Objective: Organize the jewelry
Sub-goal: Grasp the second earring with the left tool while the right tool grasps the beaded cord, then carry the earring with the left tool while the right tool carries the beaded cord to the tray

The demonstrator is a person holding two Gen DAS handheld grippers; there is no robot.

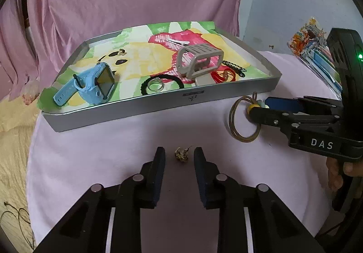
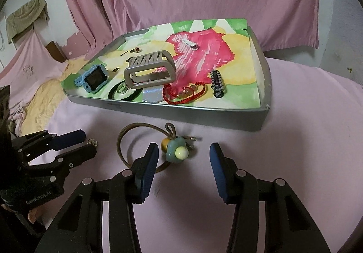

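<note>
Jewelry mostly sits in the tray [image 1: 158,112] already; a small earring [image 1: 181,155] and a hair tie [image 2: 145,146] remain on the table, each between the parted, unclamped left claw [image 1: 179,155] and right claw [image 2: 183,157].

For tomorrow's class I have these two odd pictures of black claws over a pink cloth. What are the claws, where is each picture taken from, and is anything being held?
A person holds a two-finger gripper in each hand; a camera on each looks along its fingers. The left gripper straddles a small gold trinket without touching it. The right gripper frames a brown hair tie with a flower charm; its pads do not press it either. So nothing is held. Behind lies a silver tray with a blue watch, a grey claw clip and a red bracelet.
</note>
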